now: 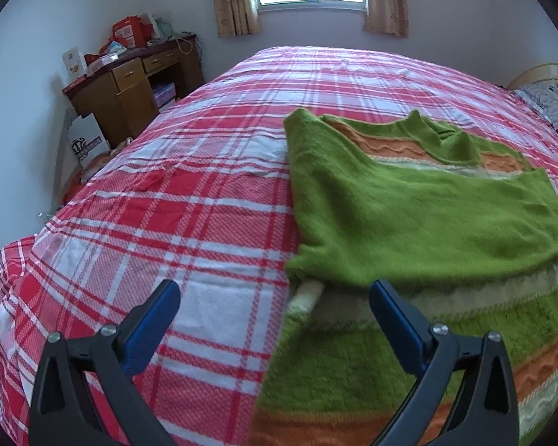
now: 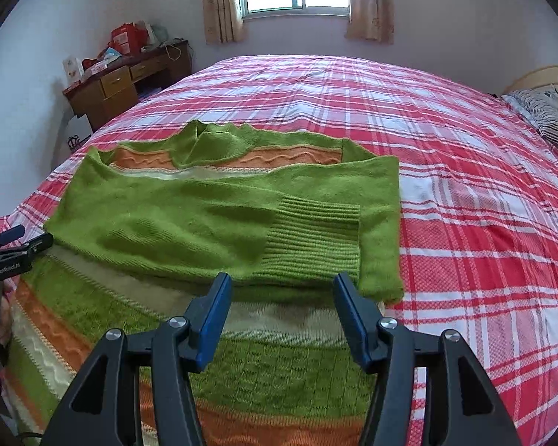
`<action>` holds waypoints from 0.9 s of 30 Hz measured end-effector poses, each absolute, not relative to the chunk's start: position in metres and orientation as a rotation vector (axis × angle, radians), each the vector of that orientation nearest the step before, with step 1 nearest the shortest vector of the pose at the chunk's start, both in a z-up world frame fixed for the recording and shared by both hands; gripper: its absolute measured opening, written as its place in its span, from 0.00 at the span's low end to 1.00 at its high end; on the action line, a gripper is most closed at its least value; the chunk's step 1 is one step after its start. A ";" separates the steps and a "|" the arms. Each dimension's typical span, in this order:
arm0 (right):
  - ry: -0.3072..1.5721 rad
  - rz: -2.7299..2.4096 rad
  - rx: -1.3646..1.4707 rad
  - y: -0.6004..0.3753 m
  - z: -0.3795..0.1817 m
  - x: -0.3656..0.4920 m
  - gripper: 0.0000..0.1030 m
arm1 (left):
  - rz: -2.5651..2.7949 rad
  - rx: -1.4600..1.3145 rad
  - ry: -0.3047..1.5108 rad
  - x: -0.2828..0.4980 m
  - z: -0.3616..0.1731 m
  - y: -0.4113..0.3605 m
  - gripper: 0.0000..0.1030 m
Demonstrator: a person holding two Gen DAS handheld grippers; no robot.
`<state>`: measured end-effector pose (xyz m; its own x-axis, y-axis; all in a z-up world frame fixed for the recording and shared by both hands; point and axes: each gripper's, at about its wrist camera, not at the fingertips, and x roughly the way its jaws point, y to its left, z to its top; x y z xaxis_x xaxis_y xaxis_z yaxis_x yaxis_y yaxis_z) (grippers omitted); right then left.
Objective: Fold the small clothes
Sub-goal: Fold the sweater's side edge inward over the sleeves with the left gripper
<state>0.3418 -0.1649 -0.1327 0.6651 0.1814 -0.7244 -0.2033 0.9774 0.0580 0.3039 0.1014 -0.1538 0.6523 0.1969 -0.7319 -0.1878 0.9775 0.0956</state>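
A bed point(image 2: 483, 193) in red-and-white plaid fills both views. On it lies a green sweater point(image 2: 189, 223) with orange and cream stripes, centre-left in the right wrist view, lower right in the left; its sleeves are folded across the body, one ribbed cuff point(image 2: 312, 238) on top. A desk point(image 1: 130, 85) stands upper left. The left gripper point(image 1: 275, 319) and right gripper point(image 2: 279, 319), bottom of frame, have fingers apart, holding nothing.
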 end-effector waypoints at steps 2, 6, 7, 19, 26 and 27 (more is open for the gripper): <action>0.820 0.220 -0.011 -0.167 -0.134 0.339 0.56 | 0.210 0.014 0.830 0.299 -0.153 0.099 1.00; 0.830 0.222 0.001 -0.170 -0.139 0.334 0.56 | 0.192 0.017 0.822 0.290 -0.151 0.094 1.00; 0.832 0.222 0.004 -0.170 -0.140 0.334 0.56 | 0.188 0.014 0.820 0.288 -0.150 0.094 1.00; 0.828 0.257 0.039 -0.175 -0.135 0.303 0.56 | 0.159 -0.006 0.815 0.262 -0.148 0.092 1.00; 0.835 0.285 0.064 -0.175 -0.138 0.276 0.56 | 0.131 0.002 0.803 0.240 -0.144 0.089 1.00; 0.837 0.288 0.066 -0.174 -0.138 0.273 0.56 | 0.127 0.002 0.802 0.236 -0.144 0.089 1.00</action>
<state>0.2732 -0.1742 -0.1379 0.6333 0.2774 -0.7224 -0.2259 0.9592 0.1703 0.2357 0.0892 -0.1435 0.6882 0.1138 -0.7165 -0.1126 0.9924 0.0495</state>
